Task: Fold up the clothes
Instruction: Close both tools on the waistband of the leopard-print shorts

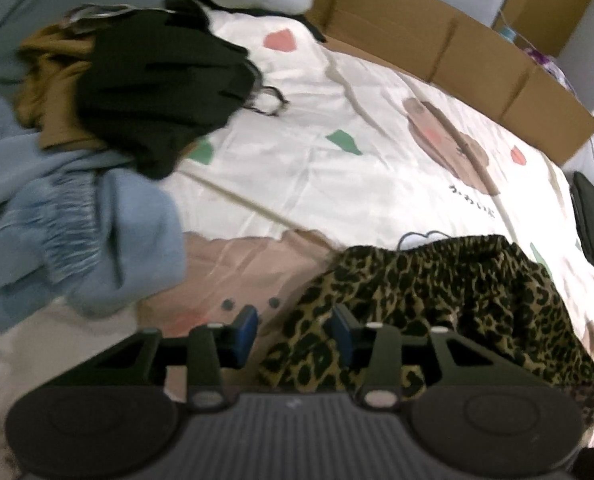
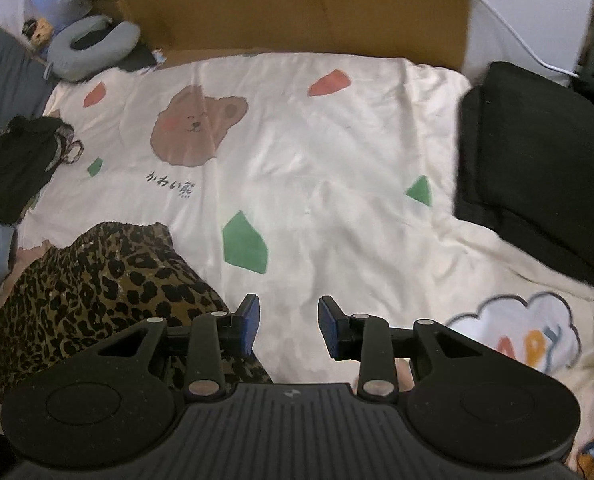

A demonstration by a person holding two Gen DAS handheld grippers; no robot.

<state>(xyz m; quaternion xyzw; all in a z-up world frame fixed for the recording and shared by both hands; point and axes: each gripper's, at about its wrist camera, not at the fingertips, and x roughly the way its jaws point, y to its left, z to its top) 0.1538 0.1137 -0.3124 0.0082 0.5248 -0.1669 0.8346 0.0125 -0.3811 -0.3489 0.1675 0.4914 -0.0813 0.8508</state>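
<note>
The left gripper (image 1: 295, 334) hangs with its blue-padded fingers spread over the near edge of the leopard-print garment (image 1: 425, 304) — nothing between them is pinched. The right gripper (image 2: 287, 328) is likewise spread, over bare bedsheet (image 2: 337, 168), with the leopard-print garment (image 2: 97, 288) crumpled just to its left. Farther left lies a pile — a black garment (image 1: 157, 92) on a brown one (image 1: 49, 80), beside a light blue scarf (image 1: 77, 224). A dark folded stack (image 2: 537, 160) sits well to the right, cardboard (image 2: 305, 8) behind.
</note>
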